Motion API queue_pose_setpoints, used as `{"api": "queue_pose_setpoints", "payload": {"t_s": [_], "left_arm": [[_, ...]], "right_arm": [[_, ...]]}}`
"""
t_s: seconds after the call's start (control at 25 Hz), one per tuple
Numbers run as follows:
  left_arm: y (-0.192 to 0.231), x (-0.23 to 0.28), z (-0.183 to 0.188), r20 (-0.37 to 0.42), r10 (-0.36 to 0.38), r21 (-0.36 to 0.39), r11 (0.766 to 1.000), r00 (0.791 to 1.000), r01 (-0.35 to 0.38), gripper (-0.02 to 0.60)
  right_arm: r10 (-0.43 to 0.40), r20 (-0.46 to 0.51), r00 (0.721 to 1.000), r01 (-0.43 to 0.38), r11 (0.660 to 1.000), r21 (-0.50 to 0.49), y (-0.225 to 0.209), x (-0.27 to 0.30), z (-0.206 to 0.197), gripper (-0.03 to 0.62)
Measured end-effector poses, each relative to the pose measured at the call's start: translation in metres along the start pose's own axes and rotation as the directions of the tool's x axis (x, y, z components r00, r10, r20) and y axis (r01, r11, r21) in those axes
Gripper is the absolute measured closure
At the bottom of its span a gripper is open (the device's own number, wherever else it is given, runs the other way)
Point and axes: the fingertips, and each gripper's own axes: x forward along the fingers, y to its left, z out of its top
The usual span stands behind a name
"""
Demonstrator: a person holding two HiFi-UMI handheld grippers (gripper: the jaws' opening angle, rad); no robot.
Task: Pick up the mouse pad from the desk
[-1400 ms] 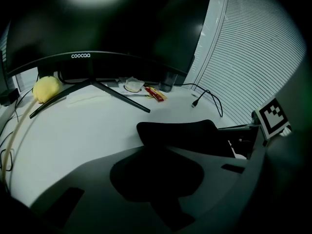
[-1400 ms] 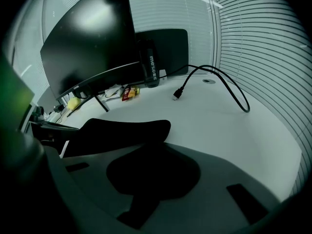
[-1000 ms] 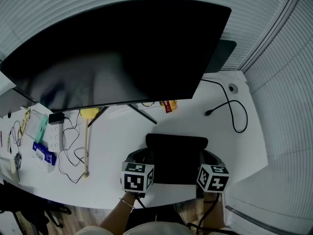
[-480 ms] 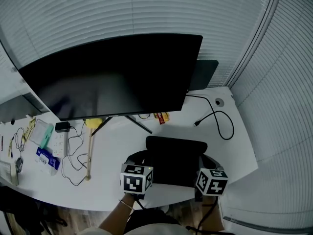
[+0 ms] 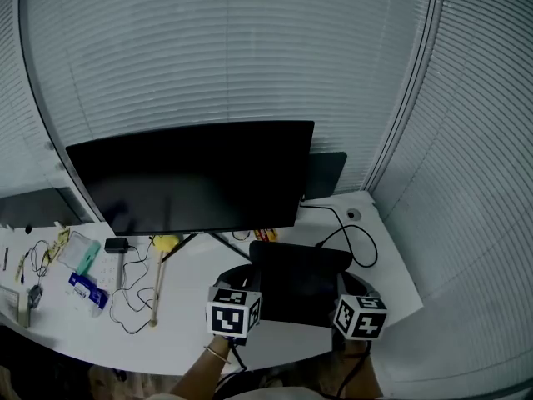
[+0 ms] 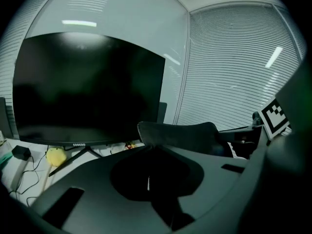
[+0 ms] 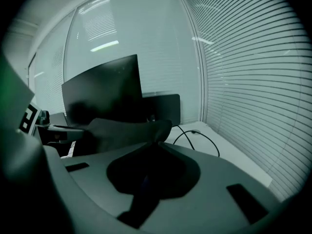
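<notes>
The black mouse pad (image 5: 298,283) hangs in the air above the white desk (image 5: 187,311), held flat between both grippers. My left gripper (image 5: 252,277) is shut on the pad's left edge, and my right gripper (image 5: 345,283) is shut on its right edge. In the left gripper view the pad (image 6: 181,133) stretches to the right from the jaw tips of the left gripper (image 6: 148,147). In the right gripper view the pad (image 7: 124,130) runs to the left from the right gripper (image 7: 157,141), its corner drooping slightly.
A large dark monitor (image 5: 191,177) stands behind the pad on a thin stand. A black cable (image 5: 348,242) loops at the desk's right end. A yellow-headed stick (image 5: 156,283), wires and a power strip (image 5: 79,257) lie to the left. Window blinds surround the desk.
Both grippers have risen together with the mouse pad, lifting it off the desk. The head view has tilted up, showing more of the blinds.
</notes>
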Motion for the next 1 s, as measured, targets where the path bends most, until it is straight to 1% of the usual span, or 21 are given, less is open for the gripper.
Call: {"api": "queue_pose_setpoints", "payload": {"t_s": [0.12,0.24,0.36,0.64,1.0], "left_arm": [[-0.002,-0.005,0.028,0.064,-0.002,0.017,1.000,0.998,0.001,0.540],[-0.003,-0.008,0.043,0.113,-0.002,0.032,0.999,0.994,-0.001,0.540],[-0.006,-0.012,0.055,0.142,-0.003,0.046,0.999,0.990,-0.004,0.540],[-0.009,-0.018,0.069,0.155,-0.007,0.058,0.998,0.988,-0.002,0.540],[-0.012,-0.016,0.068,0.158,-0.021,0.073,0.997,0.987,0.009,0.540]], "right_arm": [[0.003,0.062,0.998,-0.002,1.000,-0.019,0.001,-0.008,0.029,0.542],[0.006,0.111,0.994,-0.003,1.000,-0.031,0.001,-0.012,0.043,0.542],[0.009,0.139,0.990,-0.003,0.999,-0.041,0.001,-0.018,0.053,0.542],[0.007,0.153,0.988,-0.001,0.999,-0.041,0.003,-0.026,0.065,0.542],[-0.001,0.159,0.987,0.009,0.999,-0.048,0.001,-0.028,0.061,0.542]]}}
